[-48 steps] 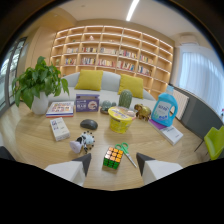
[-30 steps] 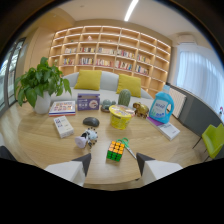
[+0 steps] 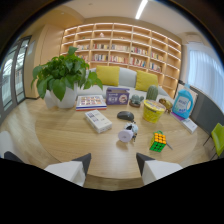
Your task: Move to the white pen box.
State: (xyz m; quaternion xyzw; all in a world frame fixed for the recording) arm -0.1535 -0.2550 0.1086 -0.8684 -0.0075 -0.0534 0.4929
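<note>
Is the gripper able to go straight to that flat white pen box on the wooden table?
Probably yes. The flat white pen box lies beyond the open gripper, with only bare wooden table between them.

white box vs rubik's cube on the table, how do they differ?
The white box is long, flat and plain white with small print; the cube is compact and multicoloured. The box lies beyond the left finger of the open tongs, toward the plant; the cube sits beyond the right finger, nearer the yellow cup. Both rest on the wooden table, clear of the tongs.
</note>
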